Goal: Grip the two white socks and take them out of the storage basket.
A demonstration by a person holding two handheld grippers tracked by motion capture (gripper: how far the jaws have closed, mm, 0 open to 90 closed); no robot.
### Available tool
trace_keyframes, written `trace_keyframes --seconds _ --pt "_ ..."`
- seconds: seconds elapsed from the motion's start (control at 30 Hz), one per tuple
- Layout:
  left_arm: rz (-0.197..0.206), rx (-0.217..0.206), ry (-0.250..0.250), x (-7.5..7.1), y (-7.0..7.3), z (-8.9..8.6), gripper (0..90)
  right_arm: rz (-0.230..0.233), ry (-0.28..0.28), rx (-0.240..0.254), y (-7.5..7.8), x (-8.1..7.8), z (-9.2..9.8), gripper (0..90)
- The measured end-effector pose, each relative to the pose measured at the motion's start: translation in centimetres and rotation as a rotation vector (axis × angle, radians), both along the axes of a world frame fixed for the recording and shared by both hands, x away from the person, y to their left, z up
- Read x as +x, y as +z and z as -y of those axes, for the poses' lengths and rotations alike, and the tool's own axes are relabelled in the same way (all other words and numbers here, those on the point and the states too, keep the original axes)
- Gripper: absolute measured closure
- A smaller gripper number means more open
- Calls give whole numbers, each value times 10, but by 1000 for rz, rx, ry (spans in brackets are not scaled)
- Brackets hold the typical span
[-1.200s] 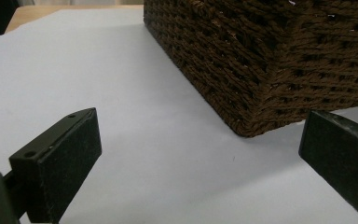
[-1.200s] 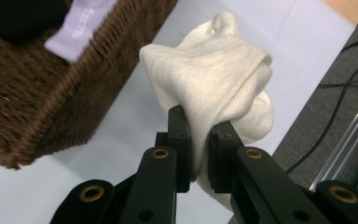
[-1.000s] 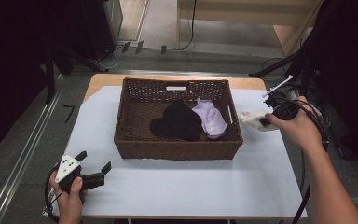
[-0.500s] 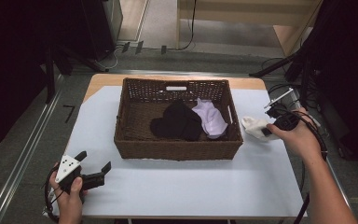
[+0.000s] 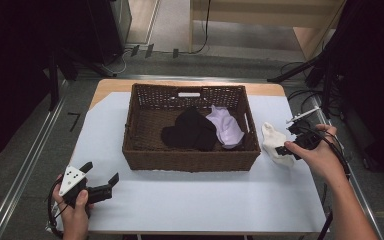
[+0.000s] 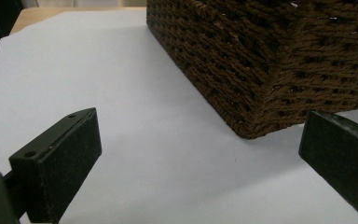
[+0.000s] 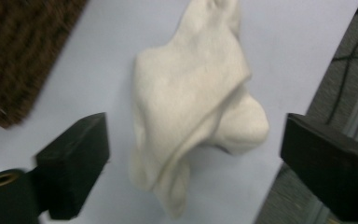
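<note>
High view shows the right gripper (image 5: 291, 148) at the right of the frame, just beside a white sock (image 5: 275, 144) lying on the white table (image 5: 205, 200) next to the basket (image 5: 190, 161). Its jaws have just sprung wide, and the sock rests loose between them, likely let go on purpose. At lower left, the left gripper (image 5: 100, 181) waits wide apart, holding nothing.

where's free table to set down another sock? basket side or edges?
Widest bare patch: the white table in front of the basket, between the left gripper and the right hand. A strip left of the basket is free too. Crowded: right strip, where the white sock lies beside the open right gripper.
</note>
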State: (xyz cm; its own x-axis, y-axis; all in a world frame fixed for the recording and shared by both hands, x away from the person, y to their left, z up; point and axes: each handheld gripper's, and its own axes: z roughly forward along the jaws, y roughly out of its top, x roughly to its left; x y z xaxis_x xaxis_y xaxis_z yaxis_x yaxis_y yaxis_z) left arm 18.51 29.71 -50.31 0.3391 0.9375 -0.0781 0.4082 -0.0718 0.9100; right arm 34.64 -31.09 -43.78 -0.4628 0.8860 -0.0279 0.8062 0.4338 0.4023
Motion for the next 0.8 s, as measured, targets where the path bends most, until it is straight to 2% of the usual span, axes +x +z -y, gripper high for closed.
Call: trace_keyframes --seconds 0.03,0.1,0.2,0.27,0.47,0.63,0.8 --pt "0 0 -1 0 0 0 0 37 -37 38 -3 -5 4 0" --pt "0 0 0 0 0 0 0 89 -56 59 -7 -12 7 0" --pt "0 0 -1 0 0 0 0 172 -72 87 -14 -23 12 0" --pt "0 0 0 0 0 0 0 190 -77 103 -16 -27 14 0" --pt "0 4 1 0 0 0 0 357 -110 174 -29 -53 18 0" --pt "0 5 3 0 0 0 0 440 -129 216 -43 -72 21 0" --pt "0 5 4 0 0 0 0 481 -169 269 -51 -90 30 0"
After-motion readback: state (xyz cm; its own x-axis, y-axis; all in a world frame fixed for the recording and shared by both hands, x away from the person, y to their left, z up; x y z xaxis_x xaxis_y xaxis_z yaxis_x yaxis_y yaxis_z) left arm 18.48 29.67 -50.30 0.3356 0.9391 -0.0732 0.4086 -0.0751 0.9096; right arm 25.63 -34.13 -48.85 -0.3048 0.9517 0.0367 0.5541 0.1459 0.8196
